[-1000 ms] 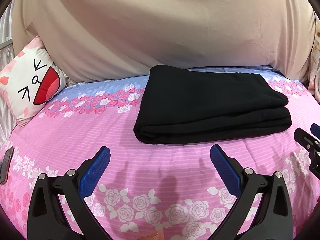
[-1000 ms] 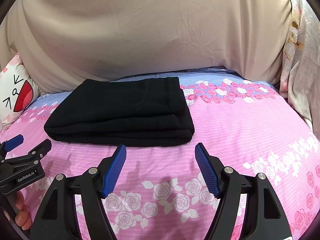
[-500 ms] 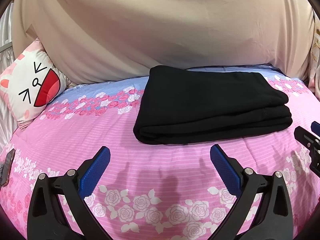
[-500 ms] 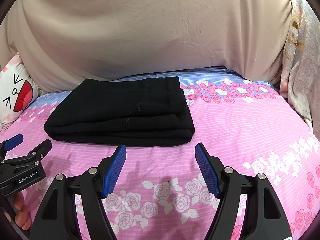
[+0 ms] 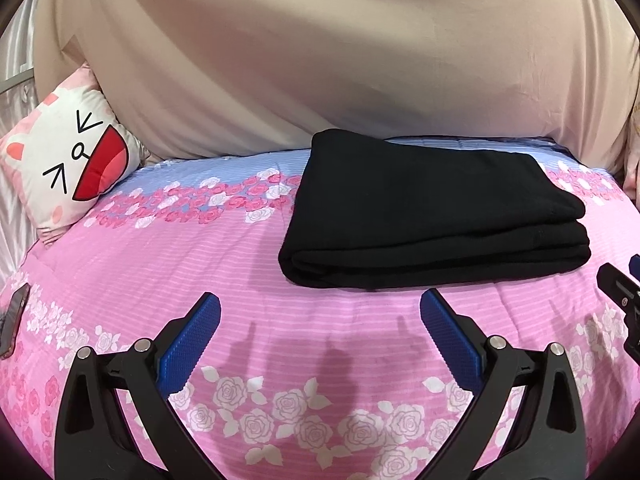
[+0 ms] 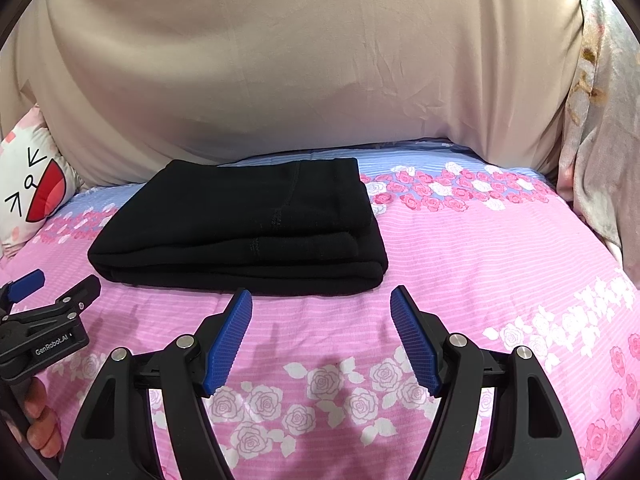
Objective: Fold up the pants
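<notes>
The black pants (image 5: 432, 216) lie folded into a thick rectangle on the pink rose-print bedspread (image 5: 160, 272), towards the far side. My left gripper (image 5: 320, 296) hovers just short of their near edge, open, with only bedspread between its blue pads. In the right wrist view the pants (image 6: 248, 220) sit ahead and slightly left of my right gripper (image 6: 321, 292), whose jaws are opening with nothing between them. The left gripper (image 6: 64, 280) shows at that view's left edge, held by a hand (image 6: 40, 420).
A white cartoon-face cushion (image 5: 68, 160) leans at the back left. A beige sheet (image 5: 320, 60) hangs behind the bed. A dark phone (image 5: 12, 320) lies at the left edge. Floral fabric (image 6: 600, 120) hangs at the right.
</notes>
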`<action>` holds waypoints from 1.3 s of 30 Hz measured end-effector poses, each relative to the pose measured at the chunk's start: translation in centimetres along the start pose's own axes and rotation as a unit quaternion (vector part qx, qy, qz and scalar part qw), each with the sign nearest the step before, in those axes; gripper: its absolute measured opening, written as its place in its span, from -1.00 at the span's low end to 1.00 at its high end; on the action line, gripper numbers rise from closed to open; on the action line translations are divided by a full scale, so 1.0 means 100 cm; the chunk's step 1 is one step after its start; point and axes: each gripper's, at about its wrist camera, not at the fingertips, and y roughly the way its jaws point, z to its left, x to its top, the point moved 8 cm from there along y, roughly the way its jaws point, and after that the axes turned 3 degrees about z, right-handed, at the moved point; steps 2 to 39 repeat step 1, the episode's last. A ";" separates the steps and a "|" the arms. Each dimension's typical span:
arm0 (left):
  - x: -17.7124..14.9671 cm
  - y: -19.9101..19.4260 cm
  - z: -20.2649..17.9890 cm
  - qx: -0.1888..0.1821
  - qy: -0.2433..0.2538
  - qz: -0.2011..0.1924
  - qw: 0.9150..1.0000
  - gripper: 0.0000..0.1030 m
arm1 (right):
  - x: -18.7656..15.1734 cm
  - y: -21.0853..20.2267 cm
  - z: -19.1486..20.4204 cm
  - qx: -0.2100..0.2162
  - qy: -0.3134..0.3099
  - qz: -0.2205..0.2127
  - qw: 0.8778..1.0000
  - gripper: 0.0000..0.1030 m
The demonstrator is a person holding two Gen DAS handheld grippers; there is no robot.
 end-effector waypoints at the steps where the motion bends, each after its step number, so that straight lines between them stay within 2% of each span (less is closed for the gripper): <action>1: 0.000 0.000 -0.002 -0.003 0.004 -0.001 1.000 0.90 | 0.000 -0.001 0.000 -0.002 -0.003 -0.002 1.000 0.52; 39: 0.000 0.000 -0.002 -0.003 0.004 -0.001 1.000 0.90 | 0.000 -0.001 0.000 -0.002 -0.003 -0.002 1.000 0.52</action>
